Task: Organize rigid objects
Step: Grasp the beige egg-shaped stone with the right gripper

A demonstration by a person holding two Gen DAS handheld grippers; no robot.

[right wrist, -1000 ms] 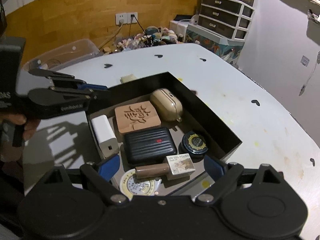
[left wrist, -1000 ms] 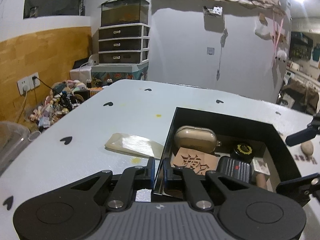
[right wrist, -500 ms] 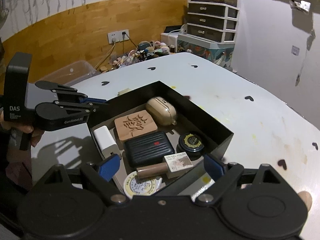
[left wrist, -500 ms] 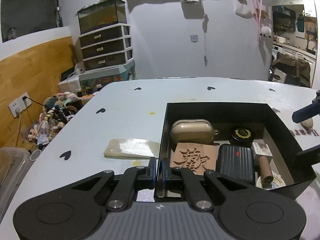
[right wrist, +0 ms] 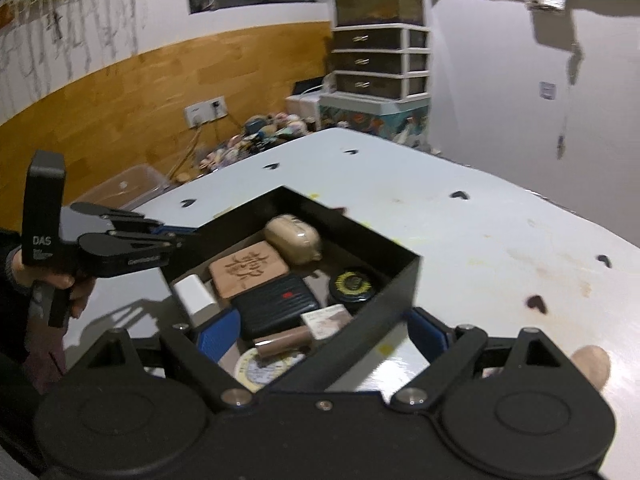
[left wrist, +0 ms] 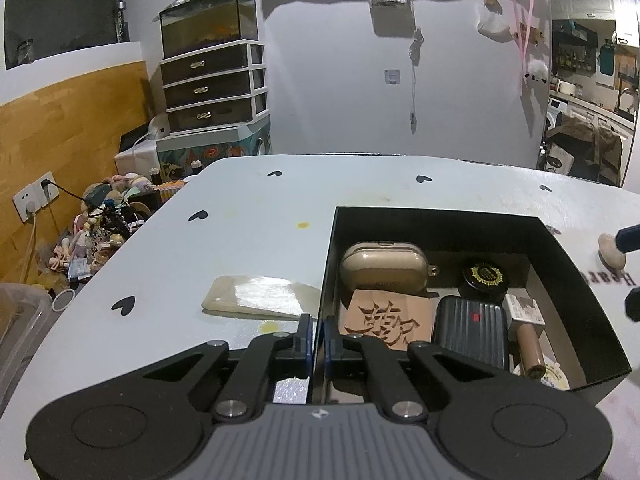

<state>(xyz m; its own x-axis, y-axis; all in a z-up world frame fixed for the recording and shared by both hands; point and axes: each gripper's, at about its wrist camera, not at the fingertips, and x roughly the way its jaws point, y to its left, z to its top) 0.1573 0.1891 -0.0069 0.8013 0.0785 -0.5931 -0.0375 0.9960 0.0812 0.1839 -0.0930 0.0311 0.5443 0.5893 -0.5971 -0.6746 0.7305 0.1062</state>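
Black box (left wrist: 576, 280) sits on the tabletop (left wrist: 248, 240), its near-left wall pinched by the left tool (left wrist: 316, 334); the spread right tool (right wrist: 320, 328) straddles the opposite near corner, empty.

Matt black box (left wrist: 576, 280) on a smooth pale table (left wrist: 260, 240)
Inside: carved wooden tile (left wrist: 386, 320), glossy beige case (left wrist: 384, 266), ribbed dark plastic case (left wrist: 472, 330); right of frame.

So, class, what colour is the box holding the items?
Black box, clearest in the right wrist view.
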